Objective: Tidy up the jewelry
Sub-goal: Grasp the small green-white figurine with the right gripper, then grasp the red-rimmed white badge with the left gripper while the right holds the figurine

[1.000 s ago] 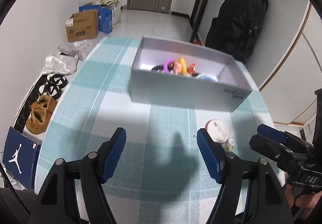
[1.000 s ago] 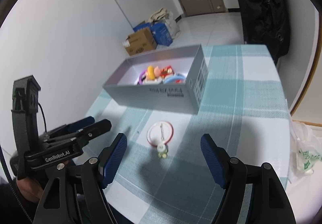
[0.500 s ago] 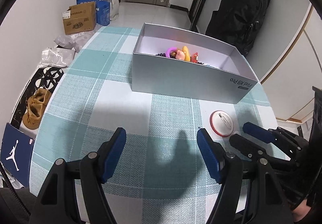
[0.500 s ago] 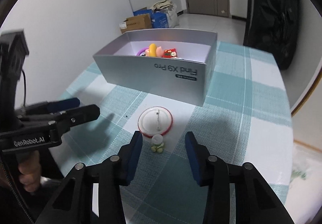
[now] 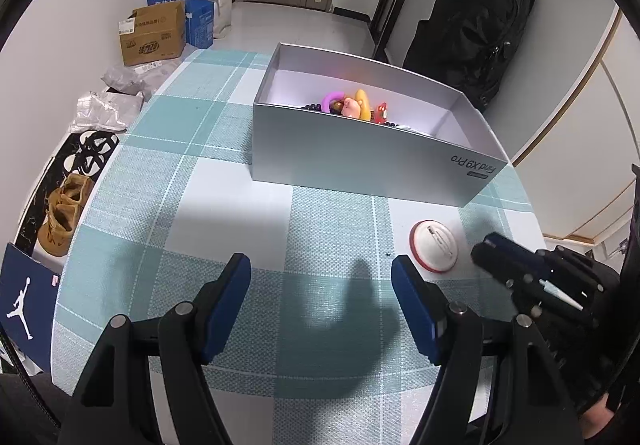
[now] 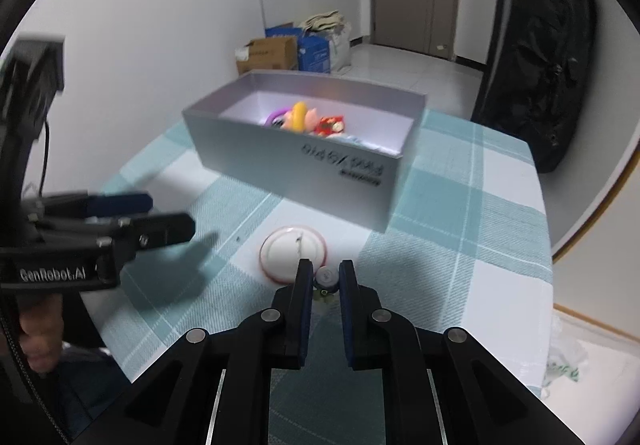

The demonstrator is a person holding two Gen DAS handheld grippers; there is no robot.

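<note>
The right gripper (image 6: 325, 279) has its fingers pinched on a small charm (image 6: 326, 278) lying on the checked tablecloth (image 6: 460, 245), touching the round red-rimmed badge (image 6: 293, 251). The charm looks light, hard and slippery, so a grip across its round head seems safest. The left gripper (image 5: 320, 305), marked "GenRobot.AI", hovers spread wide and empty. Beyond, the grey box (image 6: 296, 169), printed "Find X9 Pro", holds colourful trinkets (image 6: 304, 119).

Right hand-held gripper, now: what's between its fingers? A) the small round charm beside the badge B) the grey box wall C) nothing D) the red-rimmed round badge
A: in the right wrist view the right hand-held gripper has its fingers closed around the small round charm, with the red-rimmed badge lying just beyond them on the tablecloth.
</note>
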